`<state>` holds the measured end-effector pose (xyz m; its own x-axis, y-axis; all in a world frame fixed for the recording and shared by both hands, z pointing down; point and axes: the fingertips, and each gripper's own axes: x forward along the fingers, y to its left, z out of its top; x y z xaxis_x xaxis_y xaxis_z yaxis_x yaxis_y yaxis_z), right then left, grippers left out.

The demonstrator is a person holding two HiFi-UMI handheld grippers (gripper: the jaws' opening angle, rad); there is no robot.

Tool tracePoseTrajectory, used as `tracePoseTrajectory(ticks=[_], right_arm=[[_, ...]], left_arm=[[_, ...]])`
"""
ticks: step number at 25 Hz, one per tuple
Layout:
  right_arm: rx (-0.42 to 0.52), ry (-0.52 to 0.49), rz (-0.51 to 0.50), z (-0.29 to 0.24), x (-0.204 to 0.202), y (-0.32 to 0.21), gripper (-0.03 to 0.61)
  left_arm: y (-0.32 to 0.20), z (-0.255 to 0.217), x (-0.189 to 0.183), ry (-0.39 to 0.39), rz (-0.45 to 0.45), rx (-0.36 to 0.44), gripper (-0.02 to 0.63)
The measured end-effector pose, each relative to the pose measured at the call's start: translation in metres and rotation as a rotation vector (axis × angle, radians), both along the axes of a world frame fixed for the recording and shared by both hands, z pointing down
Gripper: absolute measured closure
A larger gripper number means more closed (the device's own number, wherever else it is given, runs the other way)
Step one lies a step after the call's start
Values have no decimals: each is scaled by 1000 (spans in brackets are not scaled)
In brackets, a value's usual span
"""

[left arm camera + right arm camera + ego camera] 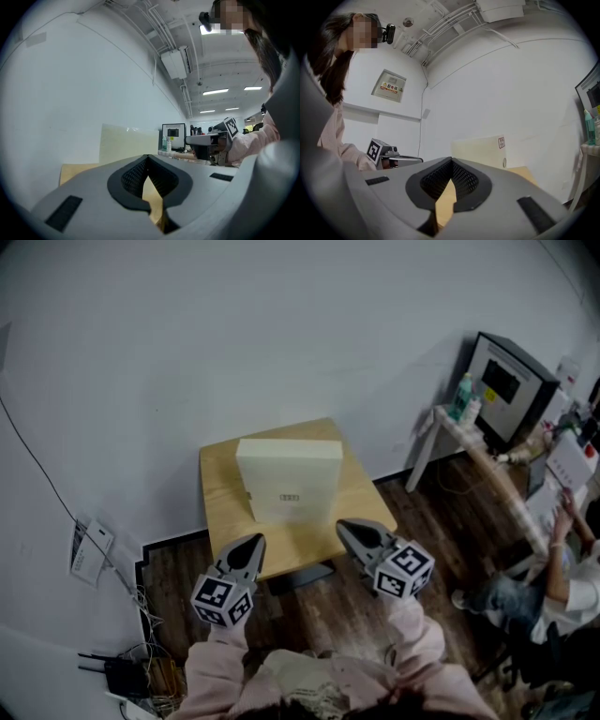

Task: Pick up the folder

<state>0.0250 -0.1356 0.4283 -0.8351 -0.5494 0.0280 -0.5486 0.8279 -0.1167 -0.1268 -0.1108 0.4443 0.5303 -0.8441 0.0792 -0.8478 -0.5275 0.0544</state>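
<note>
1. A plain white wall fills the far side, and a thin black cable runs down it at the left.
2. The floor is dark wood planks, with a tangle of cords at its lower left corner.
3. A small light wooden table stands against the wall.
4. Further right, a long desk carries a monitor and bottles.
5. Overhead, the ceiling shows pipes, a white air unit and lit strip lights.
6. A framed sign hangs on a side wall.

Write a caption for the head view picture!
Left gripper and right gripper, shut, near the upright folder on a table.
</note>
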Motion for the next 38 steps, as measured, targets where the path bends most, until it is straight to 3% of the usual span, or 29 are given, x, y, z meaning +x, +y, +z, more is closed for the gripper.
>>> tracePoseTrajectory(ticks=[11, 21, 38], right_arm=[[-18, 0, 2, 16, -9, -31, 594], [-33, 48, -35, 29, -7, -65, 594], [-107, 129, -41, 53, 14, -110, 592]], left_arm=[[-25, 12, -13, -20, -8, -1, 620], [-61, 15, -24, 17, -64, -21, 620], [-92, 40, -26, -28, -135, -124, 620]])
